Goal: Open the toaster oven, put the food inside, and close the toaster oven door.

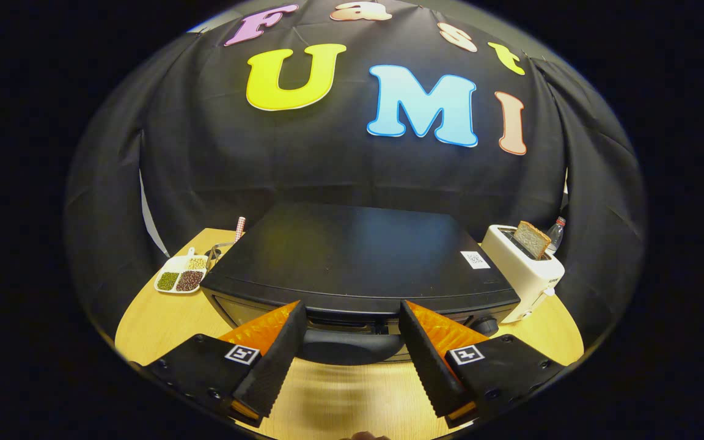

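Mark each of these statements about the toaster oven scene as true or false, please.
1. The tool is open, its fingers either side of the toaster oven door handle. True.
2. The toaster oven door is wide open. False: it looks closed.
3. A slice of bread stands in the white toaster beside the oven. True.
4. The divided dish of beans sits on top of the oven. False: it rests on the wooden table, beside the oven.
5. The tool holds the bread. False: it holds nothing.
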{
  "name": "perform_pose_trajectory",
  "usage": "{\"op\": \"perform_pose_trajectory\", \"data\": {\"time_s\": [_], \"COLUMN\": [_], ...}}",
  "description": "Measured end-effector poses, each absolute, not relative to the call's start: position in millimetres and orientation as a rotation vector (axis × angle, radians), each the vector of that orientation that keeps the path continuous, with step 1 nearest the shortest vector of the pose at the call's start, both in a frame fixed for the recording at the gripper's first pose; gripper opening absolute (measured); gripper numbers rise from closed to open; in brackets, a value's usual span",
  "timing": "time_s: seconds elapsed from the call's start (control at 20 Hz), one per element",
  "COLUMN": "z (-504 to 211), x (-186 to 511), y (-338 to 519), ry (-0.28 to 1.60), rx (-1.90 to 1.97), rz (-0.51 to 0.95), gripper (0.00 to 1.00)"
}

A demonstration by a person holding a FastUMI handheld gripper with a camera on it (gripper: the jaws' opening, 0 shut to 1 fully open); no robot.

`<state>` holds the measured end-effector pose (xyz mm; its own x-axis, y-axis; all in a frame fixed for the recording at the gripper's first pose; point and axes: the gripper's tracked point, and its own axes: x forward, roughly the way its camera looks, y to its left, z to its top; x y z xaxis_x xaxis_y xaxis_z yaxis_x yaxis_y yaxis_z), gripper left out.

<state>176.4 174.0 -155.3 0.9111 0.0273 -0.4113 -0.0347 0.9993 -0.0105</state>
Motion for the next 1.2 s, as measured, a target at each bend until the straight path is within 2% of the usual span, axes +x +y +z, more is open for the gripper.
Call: {"op": "perform_pose_trajectory", "data": {"time_s": [1.2], "z": [-175.4], "x": [138.9], "y": [176.9], "ry": [0.485], "rx": [0.04], "rz": [0.047], "gripper": [0.97]}}
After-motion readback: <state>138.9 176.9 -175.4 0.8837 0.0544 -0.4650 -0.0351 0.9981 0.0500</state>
